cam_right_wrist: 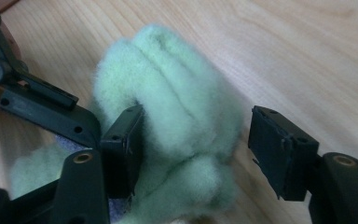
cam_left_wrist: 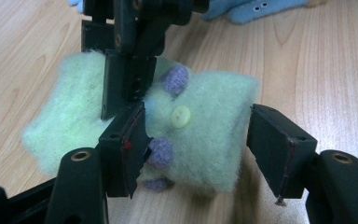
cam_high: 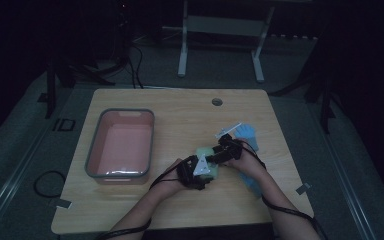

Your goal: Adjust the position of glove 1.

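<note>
Both grippers, left (cam_high: pixel 200 172) and right (cam_high: pixel 220 150), stand released around one green fleece garment (cam_high: pixel 207 159) at centre-right of the table (cam_high: pixel 180 115). One pink bin (cam_high: pixel 121 144) sits left; one blue garment (cam_high: pixel 245 132) right.

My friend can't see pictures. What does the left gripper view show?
A fuzzy pale green felt bundle with purple dots and a cream button lies on a wooden table, between the left gripper's two black jaws. The right gripper reaches onto it from above, with a blue cloth behind.
</note>
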A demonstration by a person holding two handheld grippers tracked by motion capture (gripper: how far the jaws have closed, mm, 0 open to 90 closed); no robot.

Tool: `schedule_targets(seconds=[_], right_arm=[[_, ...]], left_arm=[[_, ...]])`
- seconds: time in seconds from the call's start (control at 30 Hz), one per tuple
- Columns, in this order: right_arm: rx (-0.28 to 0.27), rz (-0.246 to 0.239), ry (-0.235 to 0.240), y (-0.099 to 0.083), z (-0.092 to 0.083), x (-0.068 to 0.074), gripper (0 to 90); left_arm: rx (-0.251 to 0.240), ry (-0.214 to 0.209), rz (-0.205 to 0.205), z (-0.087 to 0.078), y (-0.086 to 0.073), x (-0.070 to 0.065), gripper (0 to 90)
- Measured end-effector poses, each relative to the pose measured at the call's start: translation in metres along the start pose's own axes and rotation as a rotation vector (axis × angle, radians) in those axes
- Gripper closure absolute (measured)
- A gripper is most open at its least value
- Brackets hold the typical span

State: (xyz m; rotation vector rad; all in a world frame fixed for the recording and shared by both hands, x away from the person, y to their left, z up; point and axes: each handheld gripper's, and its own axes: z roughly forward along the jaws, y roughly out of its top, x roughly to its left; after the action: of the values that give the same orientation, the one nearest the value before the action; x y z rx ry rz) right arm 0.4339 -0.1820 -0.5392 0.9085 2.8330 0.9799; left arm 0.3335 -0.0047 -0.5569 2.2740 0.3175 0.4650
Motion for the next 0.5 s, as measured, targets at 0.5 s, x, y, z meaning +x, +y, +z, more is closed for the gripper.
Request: schedule_targets(seconds=[0.5], right_arm=[[-0.018, 0.057, 0.057, 0.003, -0.003, 0.006, 70.2]], left_arm=[[0.052, 0.058, 0.074, -0.005, 0.007, 0.002, 71.2]])
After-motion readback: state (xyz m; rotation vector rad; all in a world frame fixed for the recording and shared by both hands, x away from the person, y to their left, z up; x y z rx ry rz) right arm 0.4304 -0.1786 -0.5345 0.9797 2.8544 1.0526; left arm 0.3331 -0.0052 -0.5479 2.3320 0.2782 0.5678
